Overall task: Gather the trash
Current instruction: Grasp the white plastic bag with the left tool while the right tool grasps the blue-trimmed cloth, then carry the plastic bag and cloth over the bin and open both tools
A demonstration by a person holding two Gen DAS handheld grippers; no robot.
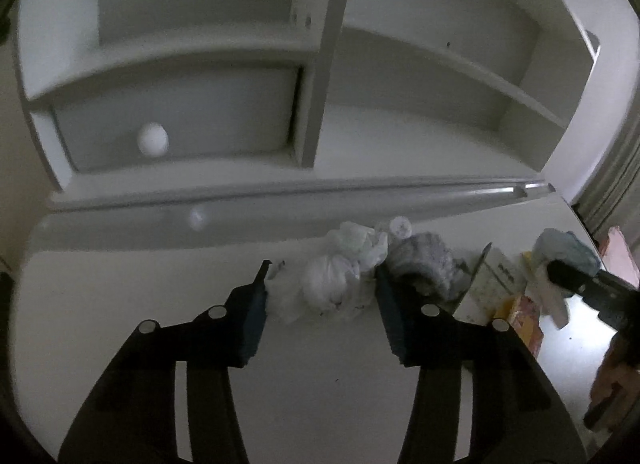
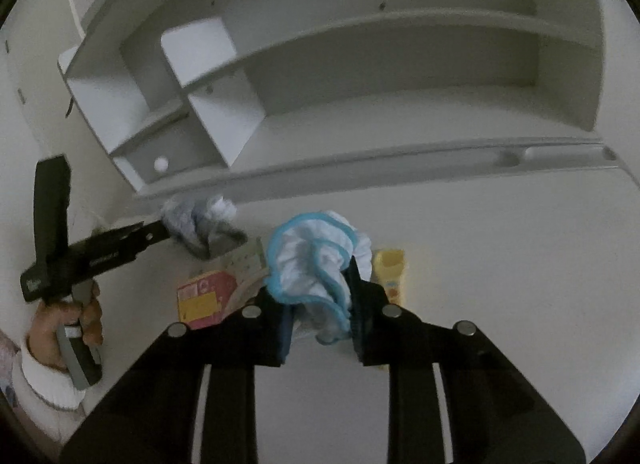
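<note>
On the white desk (image 1: 120,324) lies a knotted white plastic bag (image 1: 332,288) between the fingers of my open left gripper (image 1: 322,284). A grey fuzzy cloth (image 1: 424,264) lies just to its right and also shows in the right wrist view (image 2: 200,224). My right gripper (image 2: 320,304) is shut on a crumpled white cloth with a blue hem (image 2: 316,260), which also shows in the left wrist view (image 1: 564,248). The left gripper appears in the right wrist view (image 2: 160,229) at the left.
A pink and yellow carton (image 2: 204,298), a white printed box (image 2: 244,264) and a yellow packet (image 2: 390,272) lie on the desk near the blue-hemmed cloth. A white shelf unit (image 1: 316,64) with a drawer knob (image 1: 152,138) stands at the desk's back edge.
</note>
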